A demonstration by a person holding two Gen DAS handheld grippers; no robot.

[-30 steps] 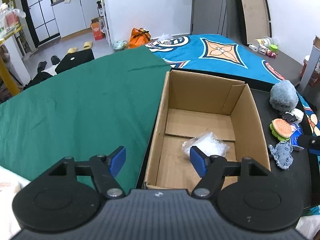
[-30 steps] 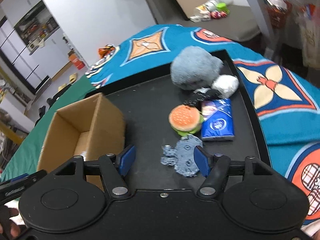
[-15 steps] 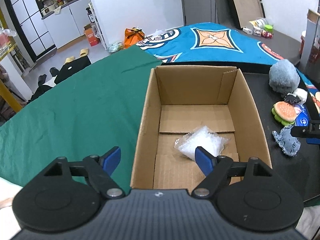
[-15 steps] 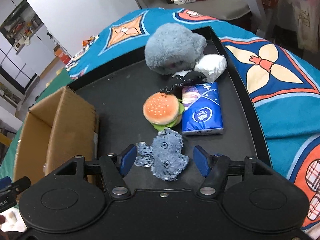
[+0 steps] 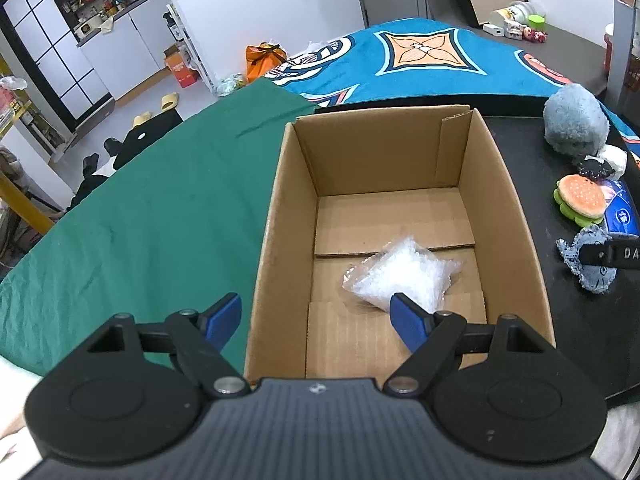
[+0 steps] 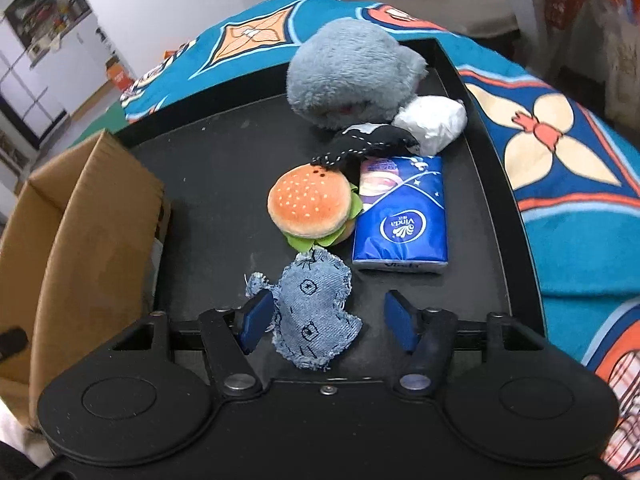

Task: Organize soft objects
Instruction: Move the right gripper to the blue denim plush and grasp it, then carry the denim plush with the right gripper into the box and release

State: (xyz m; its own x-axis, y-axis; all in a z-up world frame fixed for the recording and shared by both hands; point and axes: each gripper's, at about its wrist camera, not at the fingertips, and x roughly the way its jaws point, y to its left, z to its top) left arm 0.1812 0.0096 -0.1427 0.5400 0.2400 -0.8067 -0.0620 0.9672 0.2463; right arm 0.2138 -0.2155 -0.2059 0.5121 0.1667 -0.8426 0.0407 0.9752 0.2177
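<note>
A blue denim soft toy (image 6: 316, 308) lies on the black tray (image 6: 216, 168), between the jaws of my right gripper (image 6: 326, 318). Those jaws are closing: the left pad is at the toy's edge and the right pad still stands apart from it. My left gripper (image 5: 316, 316) is open and holds nothing, with its fingers on either side of the left wall of the cardboard box (image 5: 280, 216). A clear plastic bag (image 5: 404, 276) lies on the box floor. The left wrist view also shows the denim toy (image 5: 588, 264) at the right edge.
On the tray behind the denim toy lie a burger plush (image 6: 310, 210), a blue tissue pack (image 6: 402, 216), a black fabric piece (image 6: 368, 142), a white wad (image 6: 432, 122) and a grey plush (image 6: 352, 76). The cardboard box (image 6: 92, 220) stands left of them. Green cloth (image 5: 140, 208) lies left of the box.
My right gripper has come down over the denim toy and its jaws have narrowed around it. The left gripper has shifted so the box sits more centrally, and its jaws are slightly wider.
</note>
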